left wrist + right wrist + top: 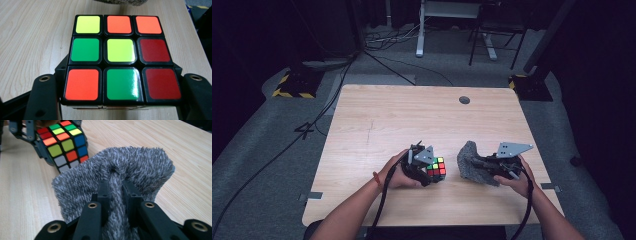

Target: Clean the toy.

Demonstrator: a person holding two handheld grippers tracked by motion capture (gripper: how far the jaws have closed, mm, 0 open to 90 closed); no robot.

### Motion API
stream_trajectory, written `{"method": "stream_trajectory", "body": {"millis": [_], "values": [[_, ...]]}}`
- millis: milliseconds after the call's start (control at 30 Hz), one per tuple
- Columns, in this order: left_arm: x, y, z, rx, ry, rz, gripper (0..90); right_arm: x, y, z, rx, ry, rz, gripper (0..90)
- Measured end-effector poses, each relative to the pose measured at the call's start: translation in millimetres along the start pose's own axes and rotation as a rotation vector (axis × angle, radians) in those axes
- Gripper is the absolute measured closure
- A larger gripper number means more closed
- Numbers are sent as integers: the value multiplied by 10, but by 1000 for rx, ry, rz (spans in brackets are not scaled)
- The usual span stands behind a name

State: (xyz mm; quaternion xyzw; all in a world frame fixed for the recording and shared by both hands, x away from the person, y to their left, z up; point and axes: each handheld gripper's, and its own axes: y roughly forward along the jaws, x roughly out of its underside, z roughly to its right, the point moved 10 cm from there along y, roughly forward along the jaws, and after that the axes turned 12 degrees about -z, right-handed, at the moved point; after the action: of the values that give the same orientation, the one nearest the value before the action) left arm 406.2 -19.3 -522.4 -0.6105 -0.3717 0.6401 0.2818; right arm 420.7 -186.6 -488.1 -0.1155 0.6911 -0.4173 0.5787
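Near the front edge of the counter (pixel 362 125), two hands are holding grippers. On the left, the left gripper (pixel 428 169) is squeezing its fingers tight on a colour cube (pixel 436 166), holding one black finger (pixel 43 100) on each side of it. The cube's top is showing green, yellow, orange and red squares. On the right, just beside the cube, the right gripper (pixel 472 162) is pinching its fingers (pixel 103 192) on a fold of a fuzzy grey cloth (pixel 471 161). Far back on the counter, a small dark round hole (pixel 464 100) is sitting alone.
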Motion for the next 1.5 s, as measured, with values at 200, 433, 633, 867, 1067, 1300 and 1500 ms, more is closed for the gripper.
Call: {"method": "stream_trajectory", "body": {"millis": [200, 433, 633, 867, 1067, 1300, 1500], "values": [[-10, 15, 4, 2, -7, 5, 338, -122, -31, -78, -13, -17, 32, 790], [-16, 34, -43, -39, -26, 6, 338, -305, -50, -181, -45, -41, 70, 791], [-30, 74, -17, -53, -10, -22, 338, -496, -31, -389, -100, -86, 86, 791], [-99, 79, 44, -52, 19, -27, 338, -646, 152, -631, -163, -132, 38, 790], [-123, 72, 85, -60, 28, -34, 339, -703, 305, -717, -136, -164, -13, 789], [-112, 71, 87, -56, 30, -40, 339, -659, 309, -663, -105, -157, -31, 791], [-107, 48, 93, -48, 27, -32, 340, -552, 243, -535, -66, -135, -43, 792]]}}
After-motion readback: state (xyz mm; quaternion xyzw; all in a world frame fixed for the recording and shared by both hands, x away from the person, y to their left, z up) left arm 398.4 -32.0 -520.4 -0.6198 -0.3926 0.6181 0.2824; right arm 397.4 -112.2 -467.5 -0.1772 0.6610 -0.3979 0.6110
